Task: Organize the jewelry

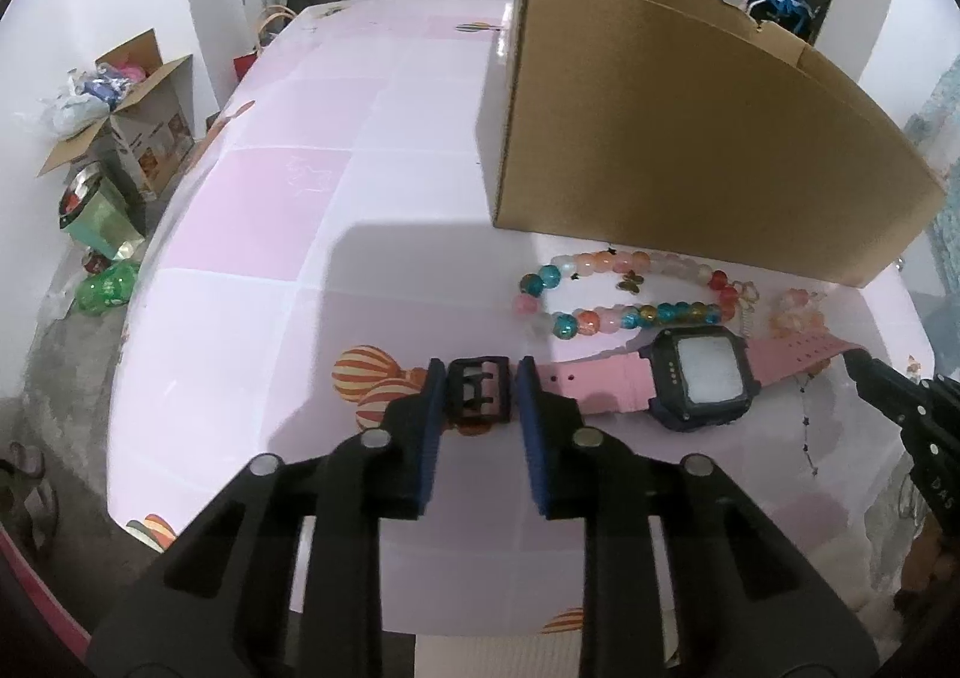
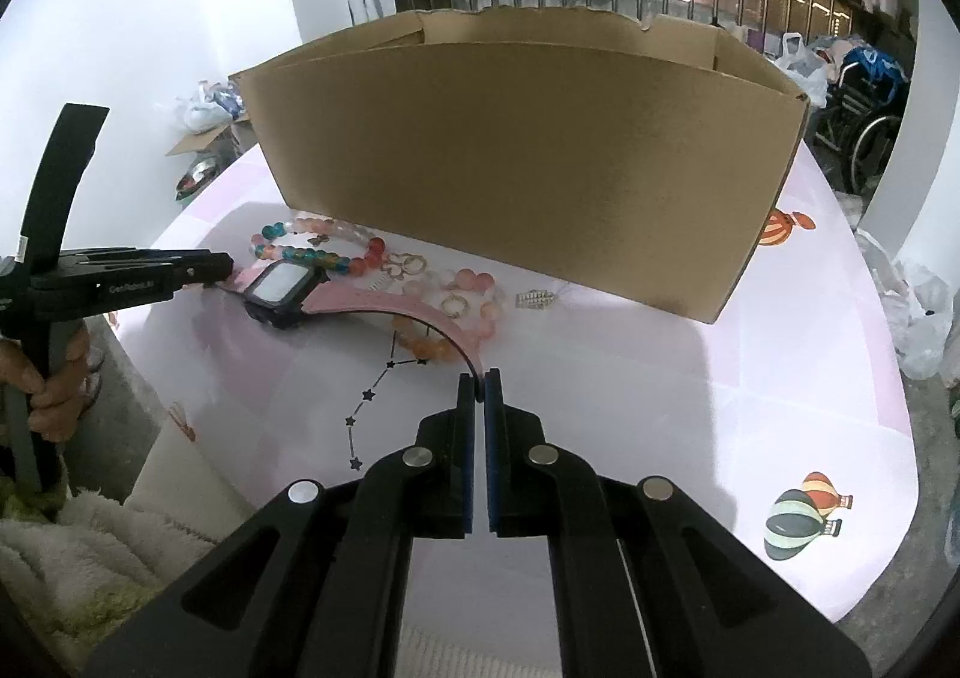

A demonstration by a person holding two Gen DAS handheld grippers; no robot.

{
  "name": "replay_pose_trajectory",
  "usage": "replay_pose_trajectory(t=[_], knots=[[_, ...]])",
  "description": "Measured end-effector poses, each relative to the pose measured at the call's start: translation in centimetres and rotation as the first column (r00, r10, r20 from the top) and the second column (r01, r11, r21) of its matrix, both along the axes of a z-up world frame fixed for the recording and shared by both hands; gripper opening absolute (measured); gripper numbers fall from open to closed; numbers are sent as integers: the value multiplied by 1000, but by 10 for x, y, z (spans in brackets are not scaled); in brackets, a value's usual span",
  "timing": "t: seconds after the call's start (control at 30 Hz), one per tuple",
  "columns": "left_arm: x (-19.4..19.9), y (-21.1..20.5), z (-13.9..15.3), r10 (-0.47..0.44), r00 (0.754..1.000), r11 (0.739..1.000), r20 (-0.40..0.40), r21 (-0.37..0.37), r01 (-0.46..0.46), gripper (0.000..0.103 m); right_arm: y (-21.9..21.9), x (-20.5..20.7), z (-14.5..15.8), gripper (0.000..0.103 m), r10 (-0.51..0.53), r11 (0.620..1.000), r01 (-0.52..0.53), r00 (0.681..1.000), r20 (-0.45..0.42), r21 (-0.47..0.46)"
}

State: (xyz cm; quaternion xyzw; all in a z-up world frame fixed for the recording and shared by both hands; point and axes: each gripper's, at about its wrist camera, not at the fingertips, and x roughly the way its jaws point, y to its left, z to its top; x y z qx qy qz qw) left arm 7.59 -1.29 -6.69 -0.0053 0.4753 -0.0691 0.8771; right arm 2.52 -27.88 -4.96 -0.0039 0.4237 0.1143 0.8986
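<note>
Right gripper (image 2: 479,385): jaws closed on the free tip of the pink watch (image 1: 699,378) strap, near the tabletop's (image 1: 270,234) front edge.
Left gripper (image 1: 480,385): partly open, pads either side of the black buckle (image 1: 479,389); contact not clear.
Watch: flat, stretched between both grippers.
Beaded bracelet (image 1: 618,294): just behind the watch.
Cardboard box (image 1: 690,126): upright beyond, toward the far right edge.
Risk: buckle could slip from a loose left grip; an uneven lift may drag the thin star chain (image 2: 375,396) or beads along.
</note>
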Motion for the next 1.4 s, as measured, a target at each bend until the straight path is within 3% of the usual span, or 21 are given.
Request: replay_pose_trajectory(t=[0.4, 0.83, 1.13, 1.27, 1.33, 1.4], knots=[[-10, 0, 5, 0, 1000, 1000, 11, -6, 0, 20, 8, -7, 15, 3, 7, 1000, -5, 997, 72, -20], [-37, 2, 36, -16, 993, 1000, 117, -22, 19, 20, 21, -30, 50, 3, 36, 997, -21, 980, 196, -76], [-46, -1, 113, -65, 958, 995, 280, -50, 82, 20, 21, -34, 114, 3, 86, 994, -54, 922, 378, -95], [-25, -11, 163, -103, 919, 992, 381, -27, 123, 19, 15, -9, 150, 3, 126, 990, -87, 885, 447, -108], [-6, -19, 181, -121, 905, 990, 407, -13, 138, 0, 11, 10, 165, 3, 147, 987, -99, 872, 467, -126], [24, -28, 195, -135, 903, 988, 409, -10, 152, 0, 7, 39, 177, 3, 170, 983, -116, 870, 463, -143]])
